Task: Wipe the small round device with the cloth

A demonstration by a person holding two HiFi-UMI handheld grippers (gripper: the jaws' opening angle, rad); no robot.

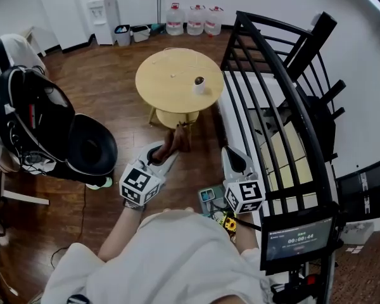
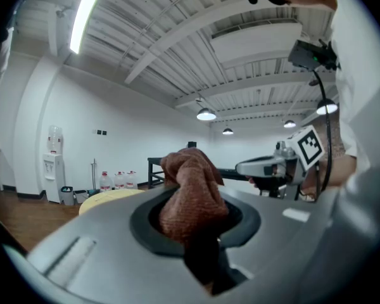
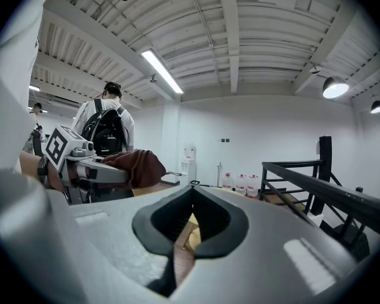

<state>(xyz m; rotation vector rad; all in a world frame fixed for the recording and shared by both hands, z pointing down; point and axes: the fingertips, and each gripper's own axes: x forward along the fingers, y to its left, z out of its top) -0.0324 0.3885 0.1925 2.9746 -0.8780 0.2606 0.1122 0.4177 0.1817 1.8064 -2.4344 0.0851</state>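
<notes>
A crumpled reddish-brown woven cloth is being pinched between the jaws of the left gripper. Most of the fabric is bunched up and sticking out ahead of the tips, as the left gripper view shows. The right gripper is being held beside it with its jaws pressed together on nothing; only floor and a strip of pale wood are being seen through the slit in its own view.

The small round white device with a dark top is being left standing upright on the round light-wood table, on the side of the top nearest the black metal railing and just inside the rim. Being squat and round, it is showing no long axis to line up with.

The coming move is judged to turn on one relation. The device is lying well apart from both grippers, straight ahead in the head view, between the lines along which they are pointed. From the left gripper it is ahead and a little to the right. The cloth is judged to be somewhat nearer to it than the empty right gripper, so a forward reach across the table's near rim is being called for.
</notes>
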